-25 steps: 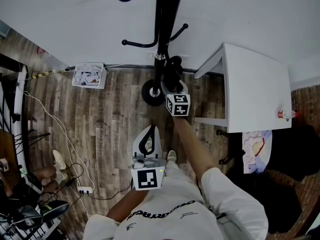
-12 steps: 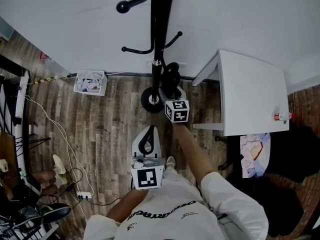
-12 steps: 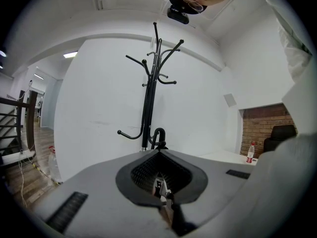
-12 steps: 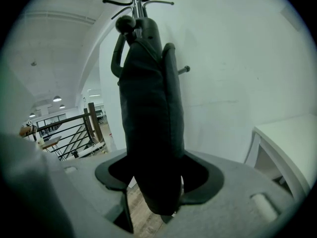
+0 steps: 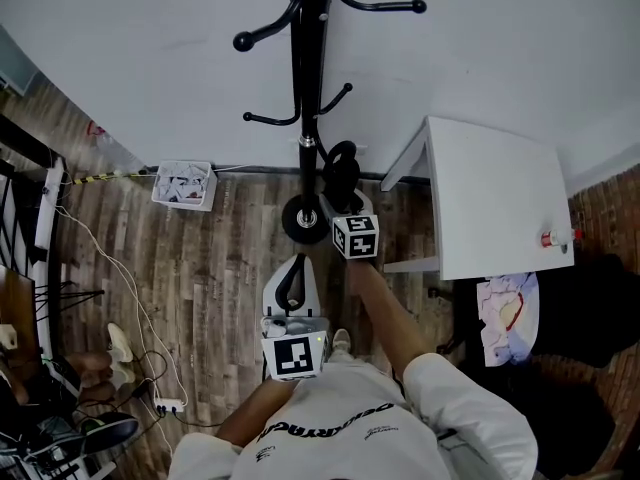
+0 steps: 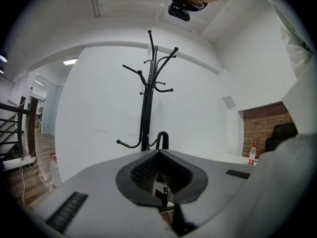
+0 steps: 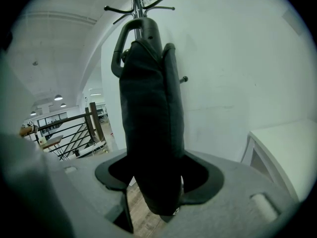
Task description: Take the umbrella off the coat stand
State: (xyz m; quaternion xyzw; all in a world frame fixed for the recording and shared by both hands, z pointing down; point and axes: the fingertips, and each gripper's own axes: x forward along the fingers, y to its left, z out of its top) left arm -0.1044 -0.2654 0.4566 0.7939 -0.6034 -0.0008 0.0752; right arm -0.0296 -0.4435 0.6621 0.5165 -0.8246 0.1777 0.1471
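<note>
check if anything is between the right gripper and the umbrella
nothing visible is: the right gripper has its jaws closed on the folded black umbrella itself, close beside the coat stand pole

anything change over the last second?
Mostly the head view shifted: the coat stand and white table sit lower in frame. The right hand-held gripper stays shut on the umbrella beside the pole; no clear lift visible. The left hand-held gripper stays shut and empty.
</note>
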